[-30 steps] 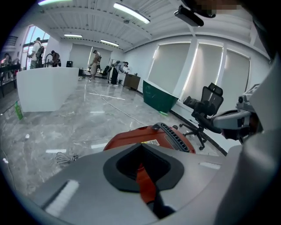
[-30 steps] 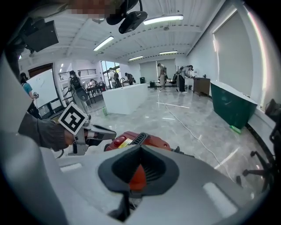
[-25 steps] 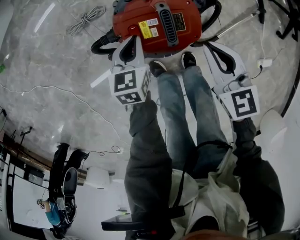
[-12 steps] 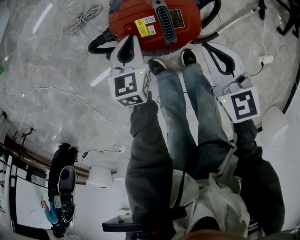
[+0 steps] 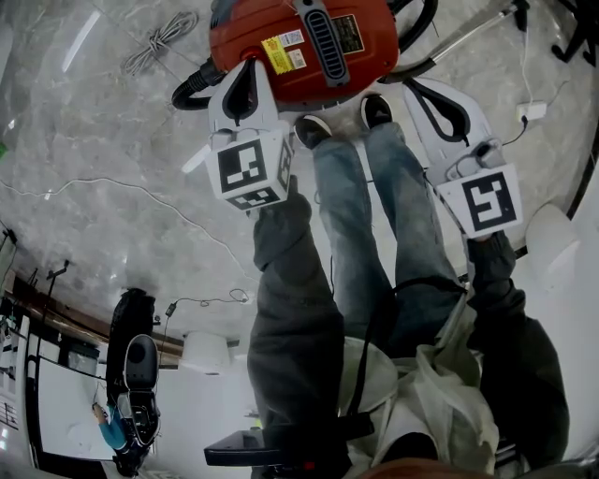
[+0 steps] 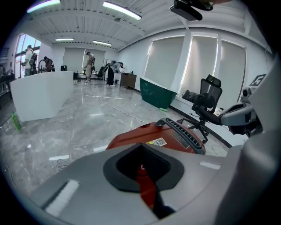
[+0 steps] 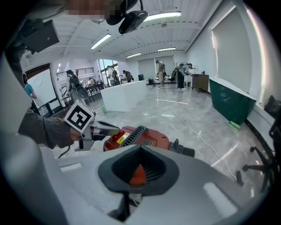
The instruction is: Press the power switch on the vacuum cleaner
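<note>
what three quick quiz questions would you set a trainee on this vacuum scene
1. True or false: the left gripper is aimed at the round red vacuum cleaner.
2. What lies on the grey marble floor left of the vacuum? A) coiled grey cable B) bucket C) broom
3. Are the right gripper jaws together or apart?
Key: 1 true; 2 A; 3 together.

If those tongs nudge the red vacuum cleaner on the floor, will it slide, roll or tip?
The vacuum cleaner has a hard-looking red shell, so a press probably won't dent it. It sits low and wide, so tipping seems unlikely; on the glossy floor it may scoot a little. Its black hose looks bendy and might drag.
</note>
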